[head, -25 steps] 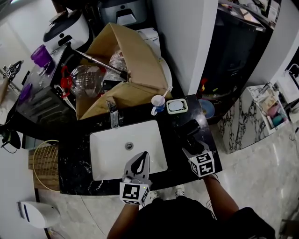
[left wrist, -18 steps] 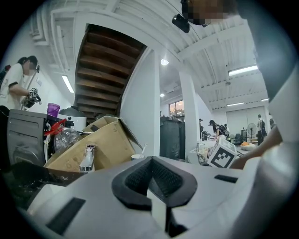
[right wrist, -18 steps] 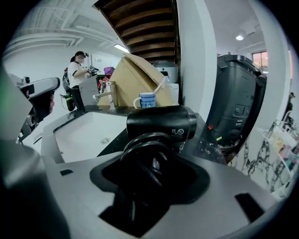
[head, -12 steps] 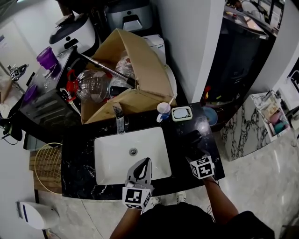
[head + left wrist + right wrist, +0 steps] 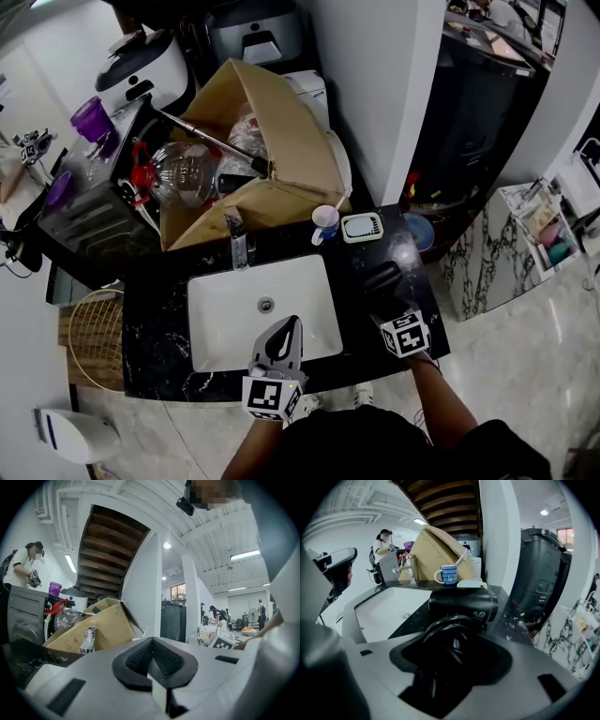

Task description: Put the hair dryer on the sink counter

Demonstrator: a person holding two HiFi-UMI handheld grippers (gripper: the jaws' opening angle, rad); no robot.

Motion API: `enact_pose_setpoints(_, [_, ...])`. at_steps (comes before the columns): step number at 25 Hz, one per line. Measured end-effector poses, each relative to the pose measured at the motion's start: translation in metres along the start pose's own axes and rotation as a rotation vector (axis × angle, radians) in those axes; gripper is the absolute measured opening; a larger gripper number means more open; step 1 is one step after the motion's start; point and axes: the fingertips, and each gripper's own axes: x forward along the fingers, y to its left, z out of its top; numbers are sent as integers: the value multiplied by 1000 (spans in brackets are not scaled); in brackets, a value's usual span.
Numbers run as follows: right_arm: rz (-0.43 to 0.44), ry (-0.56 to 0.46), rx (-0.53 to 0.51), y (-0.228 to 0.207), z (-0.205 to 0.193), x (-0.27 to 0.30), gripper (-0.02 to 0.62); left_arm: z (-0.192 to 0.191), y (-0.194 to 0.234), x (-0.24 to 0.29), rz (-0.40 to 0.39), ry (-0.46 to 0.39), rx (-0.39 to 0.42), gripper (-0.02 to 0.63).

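black marble counter [image 5: 153,323] around a white sink [image 5: 225,319] — pale floor [image 5: 525,323].

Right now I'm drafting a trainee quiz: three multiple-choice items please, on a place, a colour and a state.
1. Where is the hair dryer? A over the counter, right of the sink; B left of it; C inside it.
2. The mug's colour? A red; B yellow; C blue.
3. The left tongs are: A wide open; B shut, empty; C shut on the mug.
A: the head view shows it beside the sink. C: blue in the right gripper view. B: jaws together, nothing between.
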Motion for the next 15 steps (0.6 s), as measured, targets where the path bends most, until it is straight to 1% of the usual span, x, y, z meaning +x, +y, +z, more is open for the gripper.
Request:
enact_pose_setpoints(4, [-22, -45, -7, -1, 11, -13, 268, 5, -1, -2, -3, -11, 0, -6])
enact_pose_setpoints(7, [-43, -98, -25, -3, 30, -31, 268, 8, 0, -4, -1, -14, 0, -6])
enact_pose_setpoints(10, [-56, -181, -41, -3, 57, -53, 267, 8, 0, -5, 0, -13, 1, -6])
enact_pose_setpoints(13, [-67, -271, -79, 1, 86, -76, 267, 8, -1, -4, -3, -11, 5, -6])
enact_pose_setpoints(15, [-79, -332, -109, 6, 104, -92, 252, 10, -1, -4, -4, -10, 11, -6])
